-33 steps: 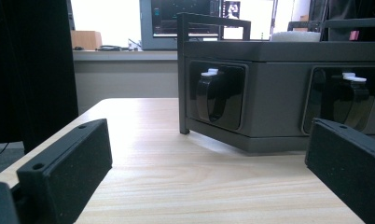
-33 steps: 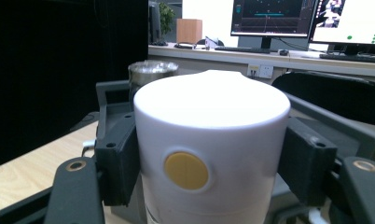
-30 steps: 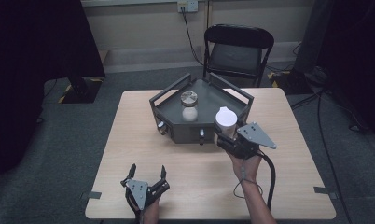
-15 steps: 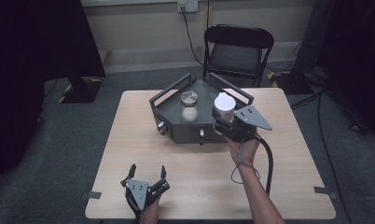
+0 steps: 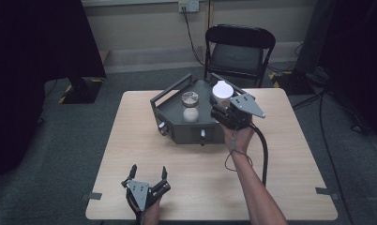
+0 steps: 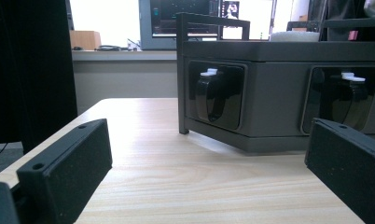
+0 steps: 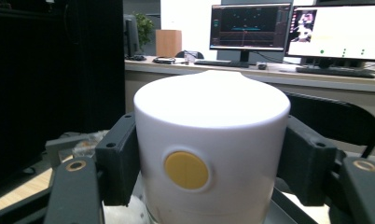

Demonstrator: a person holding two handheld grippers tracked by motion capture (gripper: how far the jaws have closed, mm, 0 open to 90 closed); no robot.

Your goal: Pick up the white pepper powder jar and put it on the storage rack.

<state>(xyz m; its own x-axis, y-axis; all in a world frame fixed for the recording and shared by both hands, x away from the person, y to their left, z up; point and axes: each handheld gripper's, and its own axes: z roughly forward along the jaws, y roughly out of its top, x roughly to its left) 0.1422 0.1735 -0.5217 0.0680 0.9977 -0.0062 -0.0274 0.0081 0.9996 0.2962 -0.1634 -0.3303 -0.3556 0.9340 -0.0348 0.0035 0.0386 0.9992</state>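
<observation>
White, smooth canister (image 7: pixel 211 149) with a slightly domed top and a round yellow disc on its side, seen in the right gripper view. Upright, clamped between the two black pads of the right gripper (image 5: pixel 222 107). Held over the right part of the dark grey tray unit (image 5: pixel 172 123), which sits toward the far edge of the bench (image 5: pixel 290 154), right of centre.

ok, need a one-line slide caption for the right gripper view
Right gripper clamps a white cylinder with a yellow disc on its side.
</observation>
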